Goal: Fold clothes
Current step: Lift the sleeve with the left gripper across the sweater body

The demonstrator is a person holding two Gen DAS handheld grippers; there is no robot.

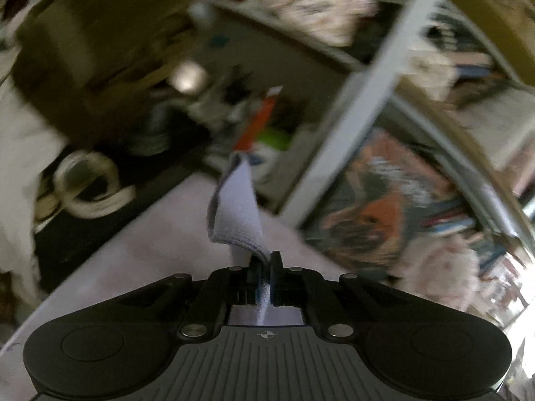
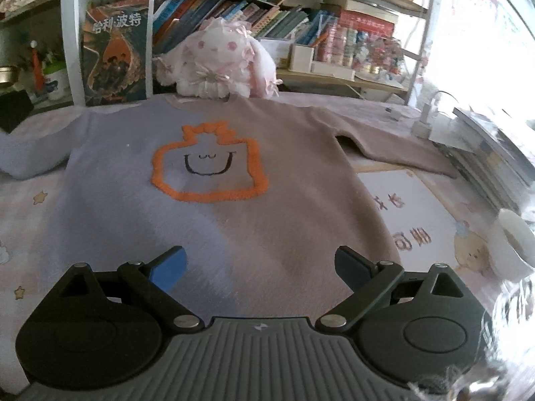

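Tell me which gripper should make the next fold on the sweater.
Left, probably. The left gripper is already shut on a strip of the sweater; the right gripper is open above its hem, holding nothing.

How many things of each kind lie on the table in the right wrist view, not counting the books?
Sweater: 1
Plush rabbit: 1
White cup: 1
White charger: 1
Total: 4
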